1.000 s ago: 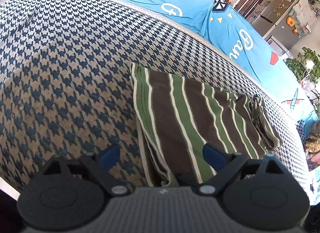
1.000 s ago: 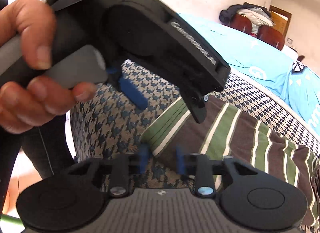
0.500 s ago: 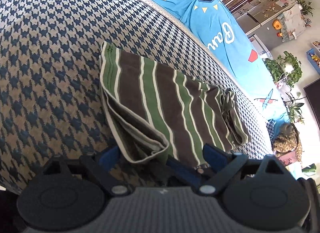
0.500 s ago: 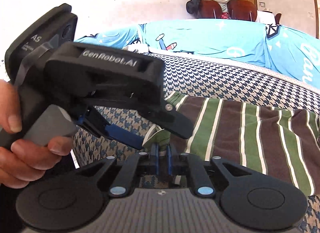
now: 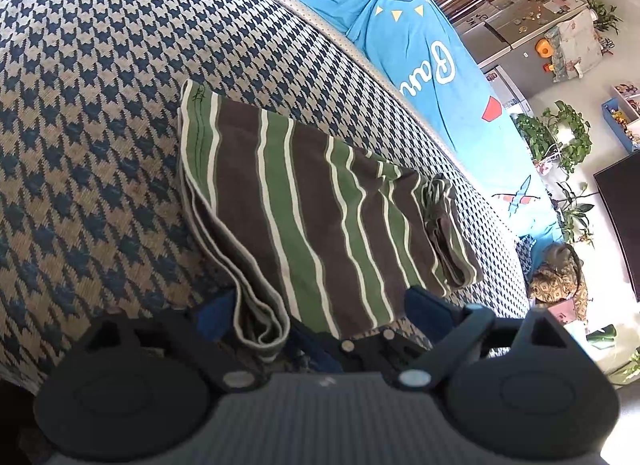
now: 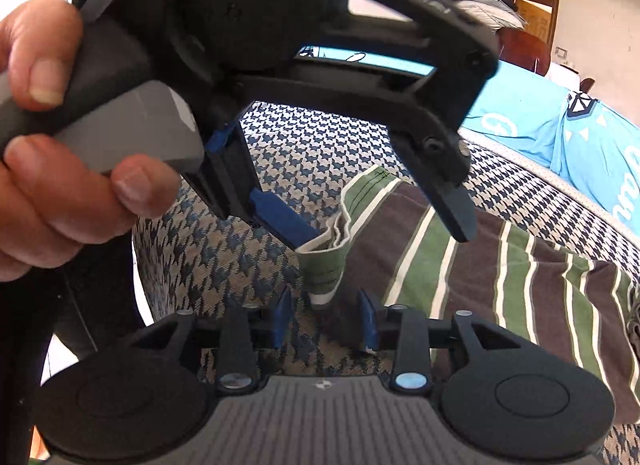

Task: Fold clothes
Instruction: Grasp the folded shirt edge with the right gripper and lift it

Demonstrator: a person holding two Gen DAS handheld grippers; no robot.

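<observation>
A brown, green and white striped garment (image 5: 312,201) lies folded on the houndstooth surface (image 5: 100,113). Its near corner (image 6: 324,269) stands up slightly, layered edges showing. My right gripper (image 6: 325,319) sits low at that corner with its jaws opening; the corner's tip hangs between the blue pads (image 6: 285,315), which do not press on it. My left gripper (image 5: 320,309) is wide open astride the same corner. In the right wrist view the left gripper (image 6: 372,225) reaches down from above, with one blue pad (image 6: 286,223) against the folded edge.
A hand (image 6: 48,153) holds the left gripper's handle at left. Beyond the houndstooth surface lies a bright blue printed cover (image 5: 424,49). Far right are a fridge (image 5: 516,29), potted plants (image 5: 560,137) and a dark screen (image 5: 624,217). The surface's edge drops off just in front.
The right jaws, pinched on the garment's corner half a second ago, have parted and the corner sits free between them. The left gripper stays wide open and has tilted closer over the corner.
</observation>
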